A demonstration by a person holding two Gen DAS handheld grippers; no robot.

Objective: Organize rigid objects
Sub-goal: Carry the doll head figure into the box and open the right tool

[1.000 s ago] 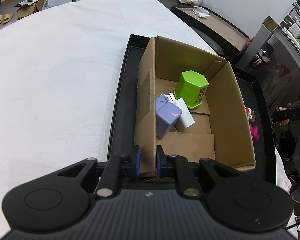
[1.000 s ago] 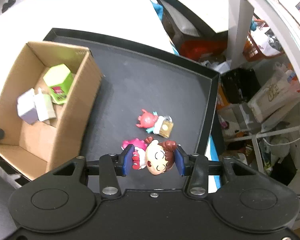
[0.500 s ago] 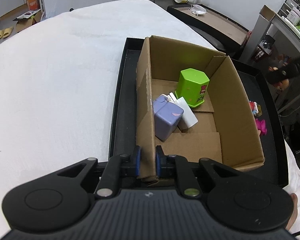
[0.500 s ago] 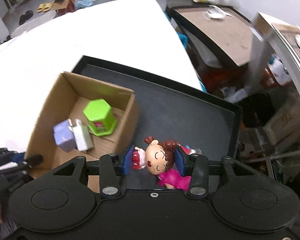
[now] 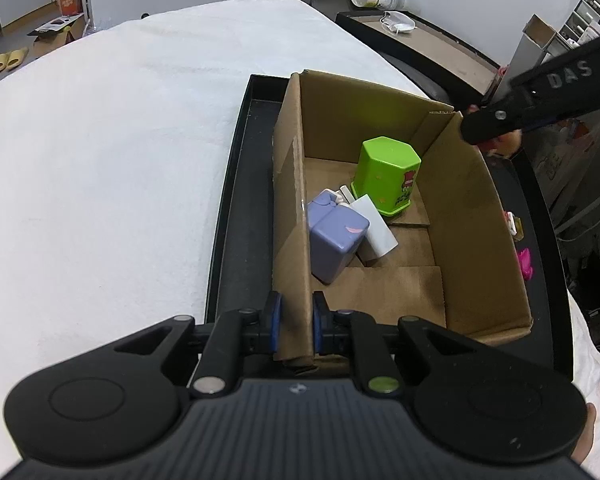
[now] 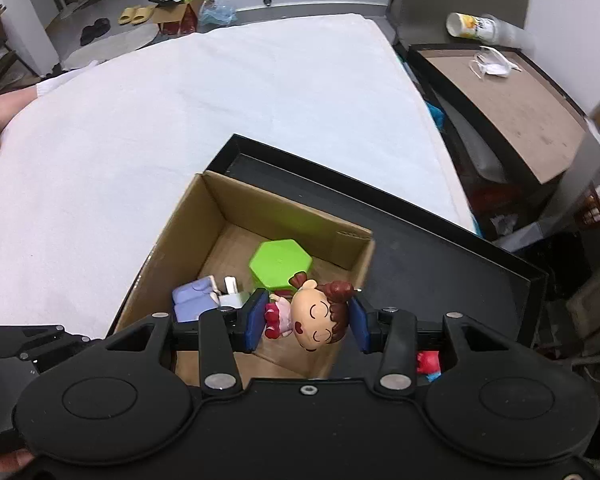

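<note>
While left tongs pinch box wall, right tongs grip doll; let go low, six o'clock of green pot.

Both the left gripper and the right gripper are matte black, with ribbed housings, round side discs, silver screw heads, blue finger pads and white "DAS" lettering on the right unit
</note>
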